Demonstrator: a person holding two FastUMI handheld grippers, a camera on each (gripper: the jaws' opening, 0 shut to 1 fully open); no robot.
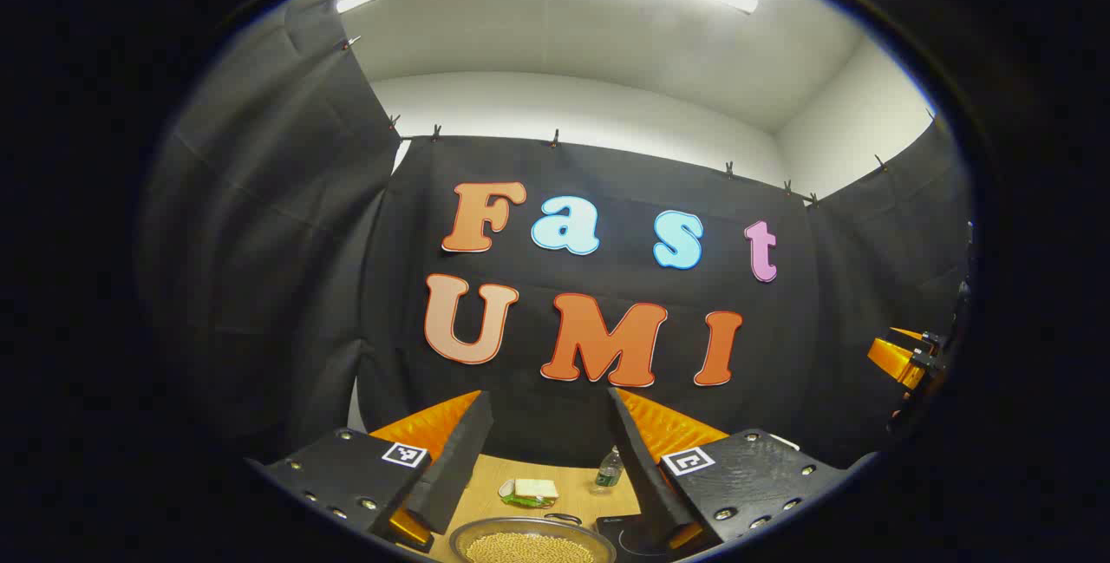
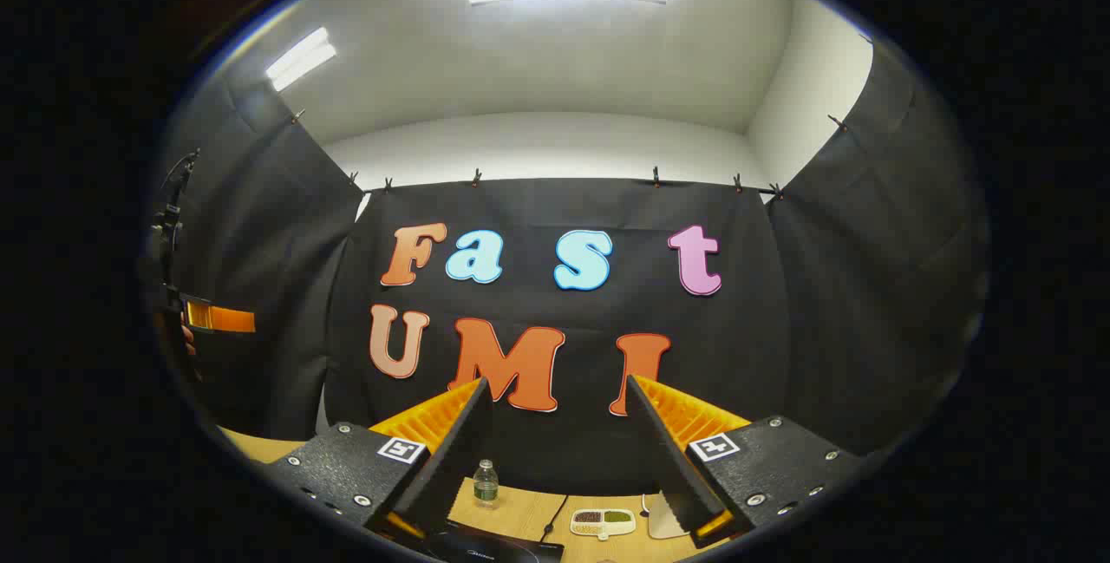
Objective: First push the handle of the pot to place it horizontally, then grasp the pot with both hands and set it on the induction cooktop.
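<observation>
A: Start big. What is the room like?

B: A booth hung with black cloth (image 2: 555,424) clipped along a rail, white walls and ceiling lights above. Below runs a pale wooden table (image 1: 572,487).

A: And on it?

B: In the left gripper view, the pot (image 1: 531,539) sits at the near edge, straight ahead of the left gripper (image 1: 548,437), whose fingers stand wide apart with nothing between them. The pot is a shallow metal pan, filled with small yellowish grains. Just to its right lies the dark induction cooktop (image 1: 629,537).

A: The other tongs?

B: The right gripper (image 2: 557,424) is likewise spread wide and empty, raised above the cooktop (image 2: 490,550), which shows at the bottom of its view.

A: How will the pot handle?

B: I judge it stiff and fairly heavy with that load, its metal rim smooth and liable to slip. The grains would spill if it tips, so it should stay level. I would take it at opposite sides of the rim. A thin loop at its far rim may be the handle (image 1: 564,517); I cannot tell for sure.

A: Smaller things?

B: A sandwich on a green plate (image 1: 529,492), a small water bottle (image 1: 609,470), and a little divided dish (image 2: 602,521) beside a cable.
</observation>
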